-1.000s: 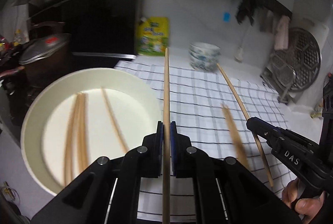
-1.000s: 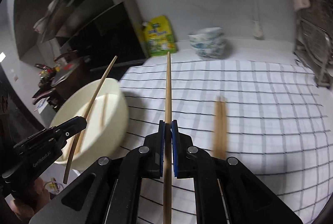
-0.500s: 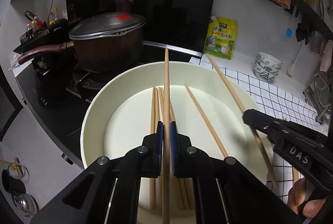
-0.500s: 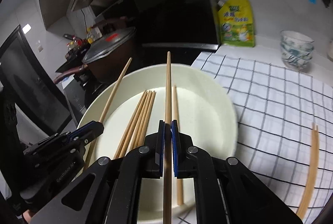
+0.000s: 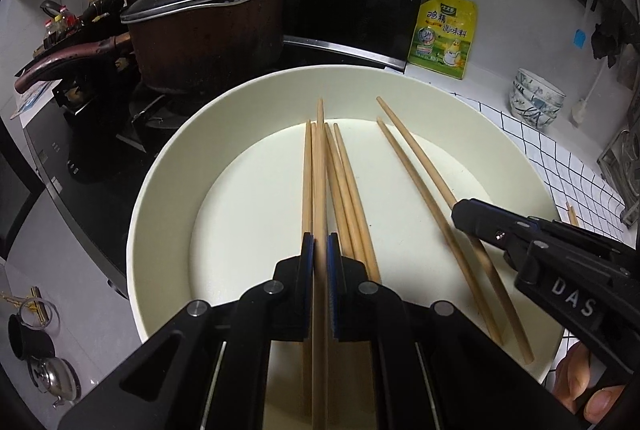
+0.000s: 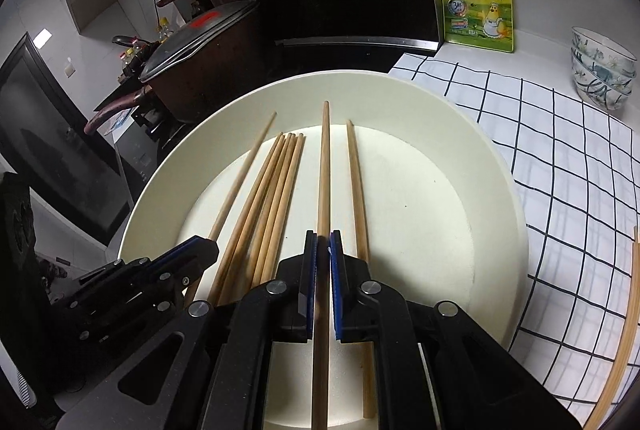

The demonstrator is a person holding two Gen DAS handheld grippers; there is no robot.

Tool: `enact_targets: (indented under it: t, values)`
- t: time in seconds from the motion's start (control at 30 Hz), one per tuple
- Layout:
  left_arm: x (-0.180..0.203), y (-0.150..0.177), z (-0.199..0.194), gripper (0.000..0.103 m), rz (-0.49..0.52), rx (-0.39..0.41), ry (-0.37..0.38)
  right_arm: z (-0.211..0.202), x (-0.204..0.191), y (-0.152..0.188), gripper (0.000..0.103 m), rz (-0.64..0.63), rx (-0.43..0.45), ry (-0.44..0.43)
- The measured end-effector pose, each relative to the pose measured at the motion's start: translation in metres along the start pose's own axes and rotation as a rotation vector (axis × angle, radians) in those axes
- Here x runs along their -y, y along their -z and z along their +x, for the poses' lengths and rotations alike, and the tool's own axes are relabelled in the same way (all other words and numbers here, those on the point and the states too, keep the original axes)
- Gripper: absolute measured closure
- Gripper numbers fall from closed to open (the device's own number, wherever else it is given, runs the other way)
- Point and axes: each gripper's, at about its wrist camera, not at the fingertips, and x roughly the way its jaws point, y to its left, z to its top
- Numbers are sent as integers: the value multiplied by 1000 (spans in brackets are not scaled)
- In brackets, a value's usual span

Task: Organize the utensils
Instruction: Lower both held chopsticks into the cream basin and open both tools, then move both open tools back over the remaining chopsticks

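A wide cream bowl [image 5: 168, 166] [image 6: 492, 166] holds several loose wooden chopsticks [image 5: 352, 198] [image 6: 272, 206]. My left gripper [image 5: 319, 250] is shut on one chopstick [image 5: 319, 166] and holds it low over the bowl, above the bundle. My right gripper [image 6: 323, 250] is shut on another chopstick [image 6: 324, 166], also low over the bowl beside a single chopstick [image 6: 356, 190]. Each gripper shows in the other's view: the right [image 5: 460, 212], the left [image 6: 208, 250]. Two more chopsticks [image 6: 624, 342] lie on the checked cloth at the right.
A lidded brown pot [image 5: 208, 30] stands on the black stove [image 5: 80, 166] behind the bowl. A yellow seasoning pouch [image 6: 476, 2] leans on the wall. Stacked patterned bowls [image 6: 604, 74] stand on the counter by the white checked cloth [image 6: 560, 158].
Both grippers have swung left from over the checked cloth to over the cream bowl, and have come down closer to it, each still holding its chopstick.
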Motion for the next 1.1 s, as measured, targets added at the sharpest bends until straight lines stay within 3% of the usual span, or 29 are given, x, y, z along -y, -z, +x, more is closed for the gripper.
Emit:
enact_targets:
  t: [0.03, 0.07, 0.13, 0.17, 0.37, 0.93, 1.1]
  values:
    - [-1, 1, -1, 85, -1, 3, -11, -2, 0, 0, 80, 0, 8, -10]
    - [-1, 1, -1, 71, -2, 8, -20, -3, 1, 0, 77, 0, 17, -6]
    - [-3, 2, -6, 50, -7, 26, -27, -7, 2, 1, 77, -2, 31, 12]
    - [-4, 3, -9, 47, -10, 37, -29, -8, 2, 2, 77, 0, 32, 12]
    - [-4, 7, -19, 46, -9, 60, -54, -15, 6, 8, 77, 5, 37, 27]
    - [2, 20, -47, 34, -34, 97, -19, -54, 4, 30, 75, 2, 98, 66]
    - [8, 24, -56, 30, -33, 113, -15, -68, 10, 40, 68, 12, 114, 85]
